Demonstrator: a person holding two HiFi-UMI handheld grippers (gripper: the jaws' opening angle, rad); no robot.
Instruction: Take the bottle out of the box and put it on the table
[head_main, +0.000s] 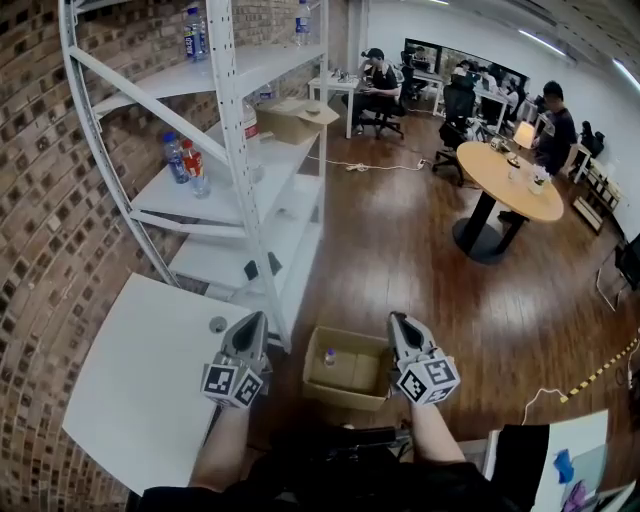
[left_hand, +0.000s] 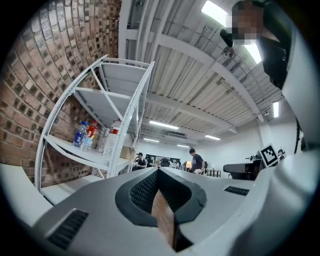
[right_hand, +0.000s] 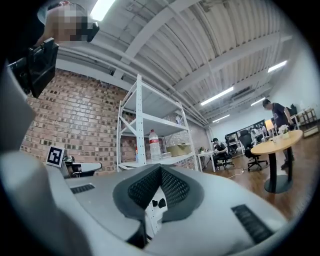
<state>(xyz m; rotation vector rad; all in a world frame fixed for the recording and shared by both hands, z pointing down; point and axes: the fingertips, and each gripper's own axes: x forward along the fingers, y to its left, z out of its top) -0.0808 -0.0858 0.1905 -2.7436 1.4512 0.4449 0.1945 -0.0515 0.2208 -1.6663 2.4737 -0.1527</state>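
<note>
Bare and low in the head view, the left forearm (head_main: 222, 450) and right forearm (head_main: 436, 442) reach forward, each carrying 1 of the 2 grippers. The left gripper (head_main: 256, 322) hangs by the right-hand corner of the white table (head_main: 130, 390). The right gripper (head_main: 398, 322) sits over the right edge of the cardboard box (head_main: 340, 398) on the wooden floor. Both are held out roughly level with their marker cubes facing up, well apart, and the box lies between them.

Each gripper's own view shows its jaws pressed together at the tips, with nothing between them (only a sliver of the room shows behind the pads).

The bottle (head_main: 329, 357) stands upright inside the open box, towards its left side: small, clear-bodied, with a purple cap. Neither gripper touches it.
</note>
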